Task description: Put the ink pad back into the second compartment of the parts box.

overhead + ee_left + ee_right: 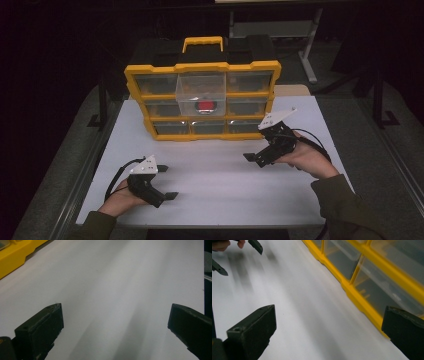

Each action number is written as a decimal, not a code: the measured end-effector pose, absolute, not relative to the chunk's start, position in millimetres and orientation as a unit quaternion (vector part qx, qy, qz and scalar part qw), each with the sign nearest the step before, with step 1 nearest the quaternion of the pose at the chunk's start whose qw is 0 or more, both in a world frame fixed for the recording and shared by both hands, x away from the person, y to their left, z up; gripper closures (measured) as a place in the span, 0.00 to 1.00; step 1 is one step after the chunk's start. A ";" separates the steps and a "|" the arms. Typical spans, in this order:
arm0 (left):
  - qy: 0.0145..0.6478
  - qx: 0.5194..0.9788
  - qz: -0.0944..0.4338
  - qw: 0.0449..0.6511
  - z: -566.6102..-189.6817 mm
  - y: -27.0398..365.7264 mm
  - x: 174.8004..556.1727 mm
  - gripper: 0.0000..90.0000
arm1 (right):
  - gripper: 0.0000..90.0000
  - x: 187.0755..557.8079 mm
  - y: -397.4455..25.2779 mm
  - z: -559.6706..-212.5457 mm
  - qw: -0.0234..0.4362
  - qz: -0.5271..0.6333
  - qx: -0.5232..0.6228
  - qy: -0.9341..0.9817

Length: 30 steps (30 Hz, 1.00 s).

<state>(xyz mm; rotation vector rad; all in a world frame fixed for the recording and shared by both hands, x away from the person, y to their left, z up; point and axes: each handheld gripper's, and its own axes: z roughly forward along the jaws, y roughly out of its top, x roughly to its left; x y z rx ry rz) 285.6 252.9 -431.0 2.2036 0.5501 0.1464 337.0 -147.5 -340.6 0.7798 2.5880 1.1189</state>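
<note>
In the high view, a yellow organizer [202,100] with clear drawers is standing upright at the far edge of the white tabletop [215,175], its black and yellow handle on top. One clear drawer [201,95] in the upper middle is sticking out toward the person, and below it a red object [205,106] is showing through the plastic — what it is, I cannot make out. The other drawers are looking dim and their contents are hard to read. The left gripper [167,182] is lying low near the front left corner, jaws spread apart and holding nothing. The right gripper [252,159] is hovering right of the middle, in front of the organizer and apart from it, pointing to the left. Between the two grippers wide bare tabletop is staying free.

In the left gripper view, the left gripper [115,322] is standing released, its two black jaws far apart over the bare tabletop [112,285]. The organizer [15,255] is cut off at the upper left corner.

In the right gripper view, the right gripper [328,325] is also released and empty — jaws wide apart. The organizer [362,300] is running along the right side, blurred, its drawers half hidden behind the right jaw. The left gripper [239,256] is appearing far off at the upper left, cut by the frame.
</note>
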 end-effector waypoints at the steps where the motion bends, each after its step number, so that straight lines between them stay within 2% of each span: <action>1: 0.219 0.879 0.059 0.419 -431.0 252.8 285.5 0.00 | 0.00 335.9 -149.0 -344.7 0.108 0.380 0.267 0.879; 16: 0.219 0.880 0.058 0.417 -431.3 252.6 284.8 0.00 | 0.00 316.3 -167.4 -393.6 0.102 0.391 0.307 0.861; 30: 0.218 0.881 0.061 0.416 -432.7 253.0 285.1 0.00 | 0.00 298.3 -180.4 -423.7 0.106 0.394 0.330 0.851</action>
